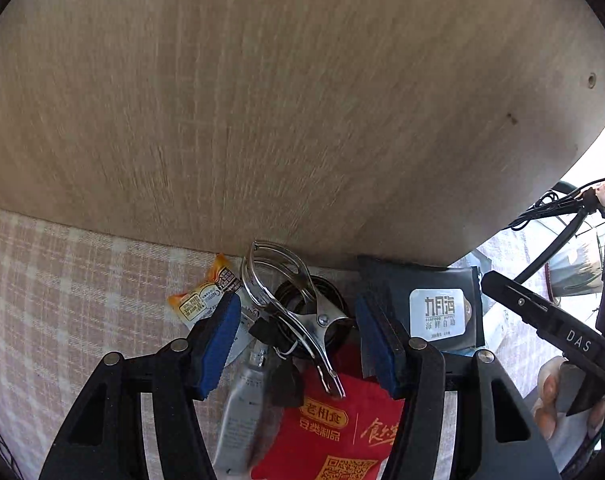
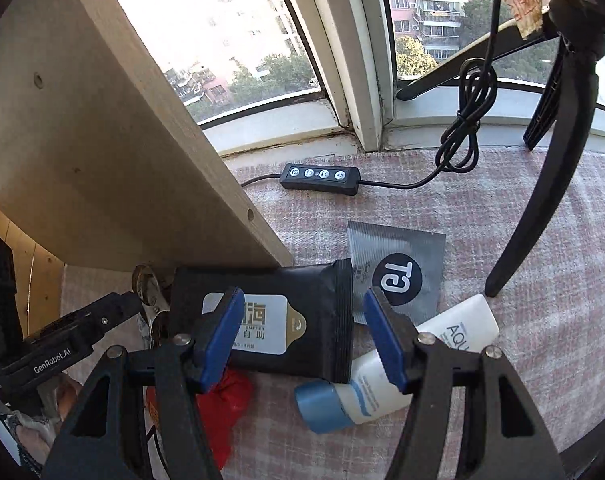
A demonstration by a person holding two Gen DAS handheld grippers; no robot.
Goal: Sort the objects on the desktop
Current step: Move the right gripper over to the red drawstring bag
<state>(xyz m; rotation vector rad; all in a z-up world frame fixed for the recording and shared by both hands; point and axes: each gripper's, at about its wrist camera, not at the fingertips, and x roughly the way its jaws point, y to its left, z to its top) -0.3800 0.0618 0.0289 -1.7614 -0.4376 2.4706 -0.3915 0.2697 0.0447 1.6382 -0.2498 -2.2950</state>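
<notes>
Clip on packet; pouch right.

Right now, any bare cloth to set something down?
Free: checked cloth left of the orange sachet, and the stretch between inline remote and tripod leg. Crowded: red packet, metal clip, black pouch, white bottle near the board.

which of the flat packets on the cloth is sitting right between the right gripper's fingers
The black packet with the white label; the grey sachet lies beyond it, and the red packet nearer.
</notes>
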